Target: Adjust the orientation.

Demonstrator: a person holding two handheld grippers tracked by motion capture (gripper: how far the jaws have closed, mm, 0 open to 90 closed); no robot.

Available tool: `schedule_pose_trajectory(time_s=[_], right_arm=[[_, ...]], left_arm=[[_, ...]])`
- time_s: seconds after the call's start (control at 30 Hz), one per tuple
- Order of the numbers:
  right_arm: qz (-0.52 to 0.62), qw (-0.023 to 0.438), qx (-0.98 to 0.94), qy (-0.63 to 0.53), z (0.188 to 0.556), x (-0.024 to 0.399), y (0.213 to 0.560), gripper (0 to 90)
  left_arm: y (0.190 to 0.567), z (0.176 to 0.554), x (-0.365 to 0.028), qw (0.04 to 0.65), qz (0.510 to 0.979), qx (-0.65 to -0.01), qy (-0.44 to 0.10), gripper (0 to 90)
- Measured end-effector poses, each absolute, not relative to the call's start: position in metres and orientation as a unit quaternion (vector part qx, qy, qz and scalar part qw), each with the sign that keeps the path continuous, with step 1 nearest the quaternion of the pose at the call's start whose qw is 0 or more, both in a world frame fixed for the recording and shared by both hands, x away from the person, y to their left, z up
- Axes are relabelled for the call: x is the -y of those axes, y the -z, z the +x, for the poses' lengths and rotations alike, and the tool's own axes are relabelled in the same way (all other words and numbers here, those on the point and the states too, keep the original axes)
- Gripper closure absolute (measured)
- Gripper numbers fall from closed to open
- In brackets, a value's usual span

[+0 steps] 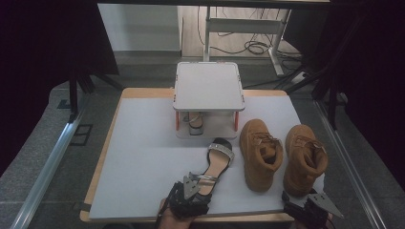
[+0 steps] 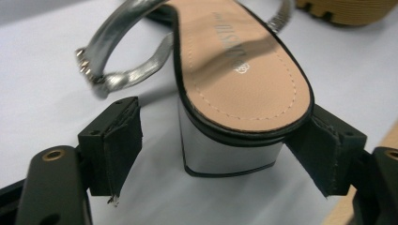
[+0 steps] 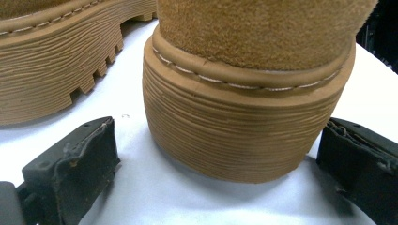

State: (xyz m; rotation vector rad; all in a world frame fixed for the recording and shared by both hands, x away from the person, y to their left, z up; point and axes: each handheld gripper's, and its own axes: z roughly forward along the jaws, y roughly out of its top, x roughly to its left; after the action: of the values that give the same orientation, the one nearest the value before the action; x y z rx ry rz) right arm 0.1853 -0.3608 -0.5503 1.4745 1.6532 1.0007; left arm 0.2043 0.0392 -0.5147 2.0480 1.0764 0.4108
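**Closing in on two heels at once**

You are bringing both grippers up to the heel ends of the shoes at the near edge of the white table (image 1: 143,157). Your left gripper (image 1: 190,194) is standing wide apart around the silver block heel of the sandal (image 2: 234,70); the right-hand pad (image 2: 324,150) is looking very near or touching the sole's edge, while the other is hanging clear of it. Centre the heel before you squeeze, or the sandal will be swinging sideways as the pads meet. Keep the loose silver ankle strap (image 2: 117,51) out of the pinch.

Your right gripper (image 1: 310,206) is likewise spread, straddling the ribbed heel of the right-hand tan boot (image 3: 244,112), with neither pad touching yet. Aim for the firm rubber sole rather than the soft suede above it. The other tan boot (image 1: 260,152) is lying just beside, so be lifting straight. The small shoe rack (image 1: 208,86) is waiting behind, with another sandal (image 1: 195,121) under its top.
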Motion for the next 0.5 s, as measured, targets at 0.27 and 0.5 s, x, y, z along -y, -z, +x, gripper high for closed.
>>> schedule_pose_trajectory(time_s=[0.27, 0.5], right_arm=[[0.569, 0.348, -0.638, -0.386, 0.185, 0.361, 0.55, 0.0], [0.569, 0.348, -0.638, -0.386, 0.185, 0.361, 0.55, 0.0]], left_arm=[[0.513, 0.212, -0.057, 0.385, 0.796, -0.435, -0.168, 21.9], [0.516, 0.222, -0.039, 0.367, 0.812, -0.424, -0.166, 20.2]])
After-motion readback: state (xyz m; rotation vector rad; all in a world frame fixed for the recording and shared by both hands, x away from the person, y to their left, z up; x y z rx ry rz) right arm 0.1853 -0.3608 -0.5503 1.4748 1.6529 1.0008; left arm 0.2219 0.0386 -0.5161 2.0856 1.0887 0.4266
